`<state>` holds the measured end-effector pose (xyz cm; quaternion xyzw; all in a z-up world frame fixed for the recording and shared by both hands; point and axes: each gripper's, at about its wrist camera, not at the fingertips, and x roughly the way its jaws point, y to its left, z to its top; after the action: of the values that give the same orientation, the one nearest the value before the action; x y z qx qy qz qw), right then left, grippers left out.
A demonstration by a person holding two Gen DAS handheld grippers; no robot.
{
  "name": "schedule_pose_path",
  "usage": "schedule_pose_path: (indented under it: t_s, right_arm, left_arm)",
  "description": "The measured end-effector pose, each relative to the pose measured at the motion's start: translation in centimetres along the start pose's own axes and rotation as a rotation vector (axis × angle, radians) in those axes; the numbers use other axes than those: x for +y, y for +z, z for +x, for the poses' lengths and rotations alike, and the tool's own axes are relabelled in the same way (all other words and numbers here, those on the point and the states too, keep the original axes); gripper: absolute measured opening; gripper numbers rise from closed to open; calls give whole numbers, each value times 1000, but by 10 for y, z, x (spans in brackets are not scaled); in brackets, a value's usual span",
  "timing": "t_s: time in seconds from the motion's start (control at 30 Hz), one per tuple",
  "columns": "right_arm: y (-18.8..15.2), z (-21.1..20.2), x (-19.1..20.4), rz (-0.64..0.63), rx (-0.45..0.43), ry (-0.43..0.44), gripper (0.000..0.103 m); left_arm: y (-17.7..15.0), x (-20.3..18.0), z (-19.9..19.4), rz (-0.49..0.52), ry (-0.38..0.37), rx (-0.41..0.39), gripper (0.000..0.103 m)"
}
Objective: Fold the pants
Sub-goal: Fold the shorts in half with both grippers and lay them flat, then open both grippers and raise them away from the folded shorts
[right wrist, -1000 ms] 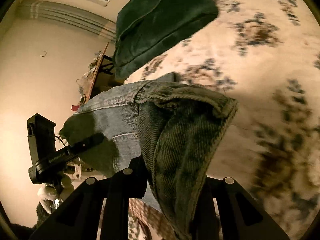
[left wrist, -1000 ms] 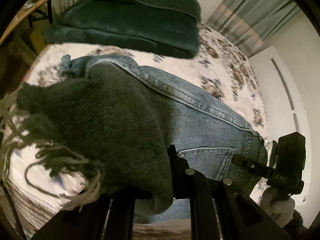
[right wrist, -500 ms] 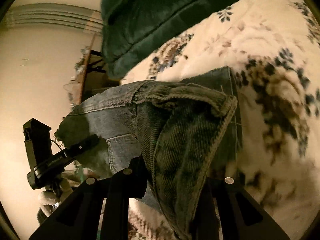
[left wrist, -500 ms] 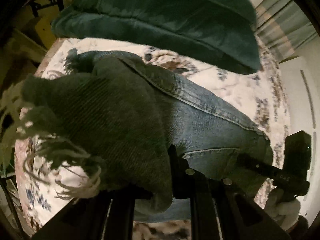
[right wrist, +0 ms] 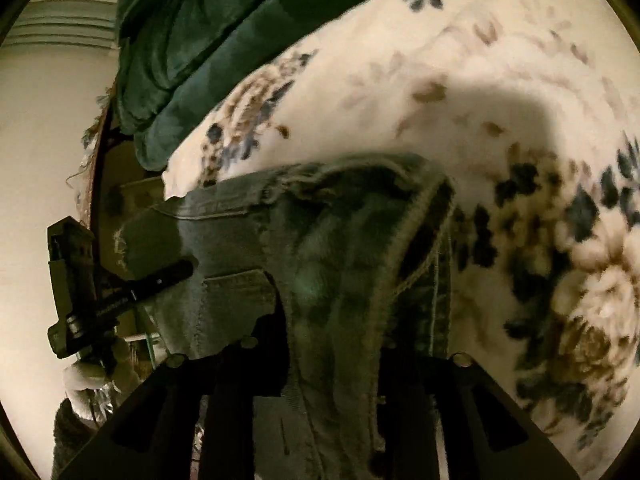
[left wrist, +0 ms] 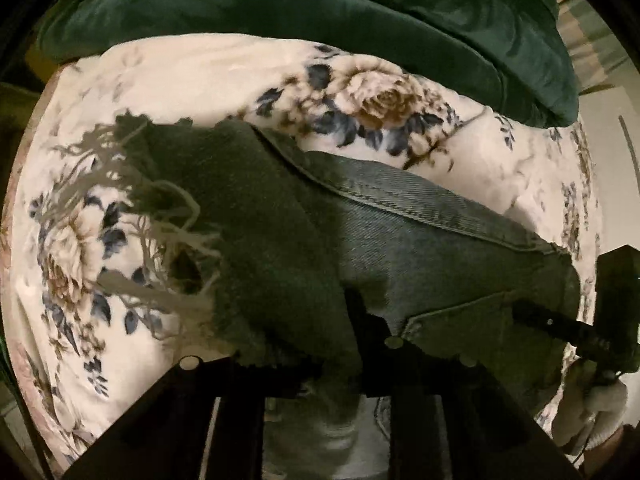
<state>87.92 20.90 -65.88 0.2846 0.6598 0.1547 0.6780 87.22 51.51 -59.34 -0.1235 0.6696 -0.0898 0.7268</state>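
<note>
We hold a pair of blue denim pants (left wrist: 420, 240) between both grippers above a floral bedspread (left wrist: 192, 80). In the left wrist view, the left gripper (left wrist: 316, 364) has its jaws pinched on a bunched fold of the denim near a frayed hem (left wrist: 160, 216), whose loose pale threads hang over the bedspread. The fabric rises directly from between the fingers and covers their tips. A stitched seam (left wrist: 420, 208) runs diagonally across the denim toward the right gripper (left wrist: 560, 326), which we see from the side at the far edge of the garment, its black finger lying against the cloth. In the right wrist view, the right gripper (right wrist: 332, 360) has its jaws closed on a thick folded edge of the pants (right wrist: 340, 248), and the left gripper (right wrist: 160, 280) shows at the left, its finger touching the denim near a pocket corner (right wrist: 236, 280). A dark green cushion (left wrist: 320, 12) lies on the bedspread beyond the pants, apart from them.
</note>
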Motion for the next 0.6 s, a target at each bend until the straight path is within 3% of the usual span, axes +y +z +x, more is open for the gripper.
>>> schedule_pose_path:
  t_s: [0.1, 0.17, 0.2, 0.23, 0.3, 0.4, 0.47, 0.53, 0.6]
  right_arm:
    - [-6, -7, 3, -1, 13, -15, 44]
    - [-13, -18, 13, -38, -3, -128, 81]
    - [-17, -26, 19, -58, -19, -160, 87]
    - [-21, -33, 23, -69, -38, -185, 90]
    - [-34, -51, 35, -81, -90, -289, 91]
    - [-57, -74, 54, -112, -174, -448, 93]
    - [-75, -90, 69, -138, -224, -533, 93]
    - [-98, -109, 83, -152, -261, -621, 93]
    - [-123, -130, 95, -199, -298, -641, 93]
  left_arm:
    - [-8, 7, -12, -33, 39, -7, 40]
    - [-18, 7, -28, -57, 88, -47, 41]
    - [-23, 5, -35, -61, 117, -69, 47]
    - [-31, 2, -45, -59, 165, -96, 52]
    - [-48, -6, -63, -54, 210, -152, 70]
    - [-75, -20, -91, -41, 259, -238, 75]
    - [-91, -31, -106, -32, 275, -262, 89]
    - [-109, -40, -127, -38, 261, -280, 89]
    - [-126, -49, -149, -46, 267, -304, 89]
